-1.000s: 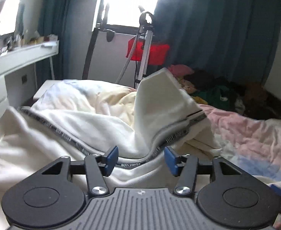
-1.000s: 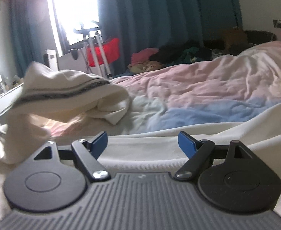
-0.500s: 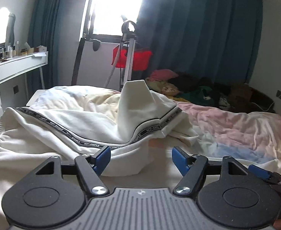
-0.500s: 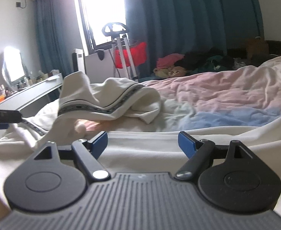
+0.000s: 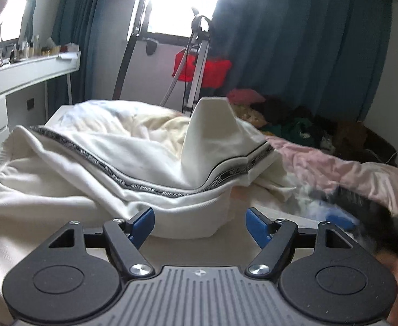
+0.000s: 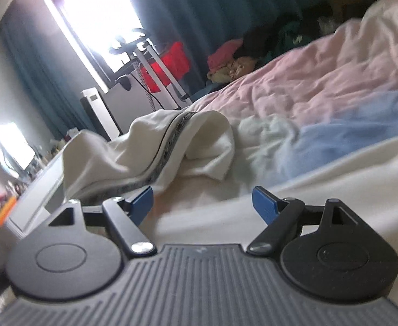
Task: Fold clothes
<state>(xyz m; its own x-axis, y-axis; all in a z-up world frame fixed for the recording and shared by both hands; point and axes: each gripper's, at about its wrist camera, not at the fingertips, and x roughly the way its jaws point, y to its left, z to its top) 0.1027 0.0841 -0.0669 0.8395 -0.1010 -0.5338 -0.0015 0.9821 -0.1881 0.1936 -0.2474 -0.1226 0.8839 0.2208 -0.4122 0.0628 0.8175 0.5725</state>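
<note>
A cream garment with a black lettered stripe (image 5: pixel 133 168) lies bunched on the bed, one part standing up in a peak. My left gripper (image 5: pixel 200 222) is open and empty, just in front of the garment's folded edge. My right gripper (image 6: pixel 203 203) is open and empty, low over cream fabric, with the same garment (image 6: pixel 171 149) a little ahead and to the left. The right gripper shows as a blurred dark shape (image 5: pixel 372 217) at the right of the left wrist view.
A pink and blue quilt (image 6: pixel 321 95) covers the bed to the right. A white desk with bottles (image 5: pixel 30 73) stands at the left. A clothes steamer with a red part (image 5: pixel 204 68) and a pile of clothes (image 5: pixel 294 119) stand by the dark curtains.
The left gripper has opened wider and backed off the garment, which has settled lower. The right gripper has tilted and swung towards the garment, blurring its view.
</note>
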